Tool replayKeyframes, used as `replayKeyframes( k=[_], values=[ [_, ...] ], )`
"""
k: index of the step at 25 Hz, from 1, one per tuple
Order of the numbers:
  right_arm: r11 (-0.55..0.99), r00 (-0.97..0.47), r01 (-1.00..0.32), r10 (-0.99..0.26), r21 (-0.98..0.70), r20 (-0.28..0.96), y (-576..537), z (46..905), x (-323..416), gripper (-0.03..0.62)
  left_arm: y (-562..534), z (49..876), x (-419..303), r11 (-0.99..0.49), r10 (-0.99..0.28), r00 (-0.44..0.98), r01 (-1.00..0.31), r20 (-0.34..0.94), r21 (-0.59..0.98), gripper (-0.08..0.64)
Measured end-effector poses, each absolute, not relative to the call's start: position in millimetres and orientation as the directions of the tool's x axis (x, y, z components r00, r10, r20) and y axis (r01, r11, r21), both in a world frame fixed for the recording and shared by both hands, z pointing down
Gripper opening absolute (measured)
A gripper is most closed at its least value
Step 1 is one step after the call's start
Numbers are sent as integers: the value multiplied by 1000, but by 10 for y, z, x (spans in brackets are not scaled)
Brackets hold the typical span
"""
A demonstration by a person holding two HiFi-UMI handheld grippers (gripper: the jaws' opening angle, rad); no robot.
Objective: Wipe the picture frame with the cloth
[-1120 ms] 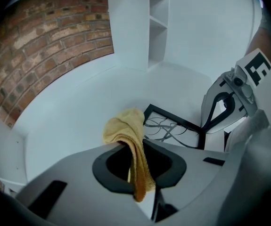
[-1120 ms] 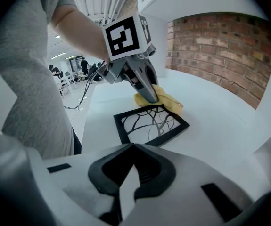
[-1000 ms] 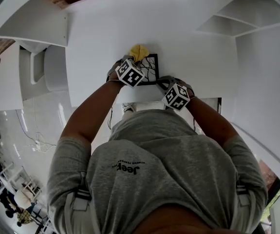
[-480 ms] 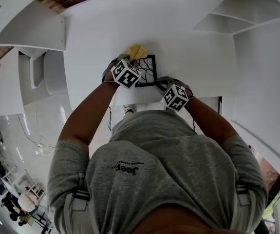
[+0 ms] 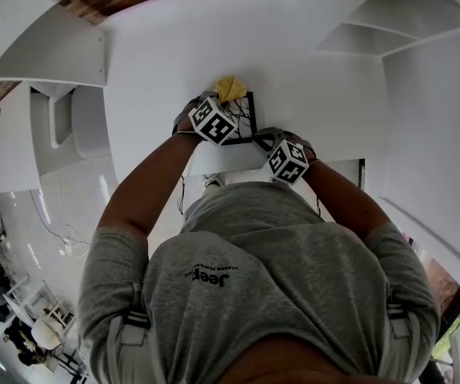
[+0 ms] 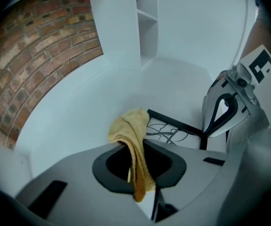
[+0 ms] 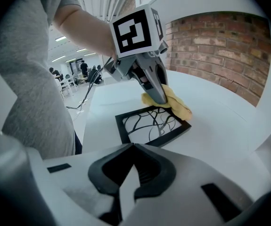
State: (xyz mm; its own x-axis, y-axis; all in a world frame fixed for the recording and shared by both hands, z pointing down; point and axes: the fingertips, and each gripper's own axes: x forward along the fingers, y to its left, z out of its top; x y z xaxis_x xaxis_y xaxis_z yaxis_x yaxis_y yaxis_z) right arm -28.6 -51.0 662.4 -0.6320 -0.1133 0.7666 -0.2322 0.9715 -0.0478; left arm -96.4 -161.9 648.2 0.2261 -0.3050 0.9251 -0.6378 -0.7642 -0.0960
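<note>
A black picture frame with a branch drawing lies flat on the white table. A yellow cloth rests on its far left corner. My left gripper is shut on that cloth, which hangs out through its jaws onto the frame's corner. My right gripper stands at the frame's near right corner, jaws shut with nothing seen between them. From the right gripper view the frame lies just ahead, the left gripper pressing the cloth at its far edge.
White shelves stand at the right, and another white ledge is at the left. A brick wall curves behind the table. The table's near edge runs just under both hands. Cables lie on the floor.
The left gripper with the cloth slid a little left, then back right, at the frame's far left corner. The right gripper has stayed still.
</note>
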Motion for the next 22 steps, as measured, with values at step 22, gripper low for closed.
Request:
replayKeyframes(
  k=[22],
  values=[
    [976, -643, -212, -96, -57, 760, -494, 6642, -280, 5, -1594, 6470, -48, -860, -232, 311, -508, 922, -45, 64]
  ],
)
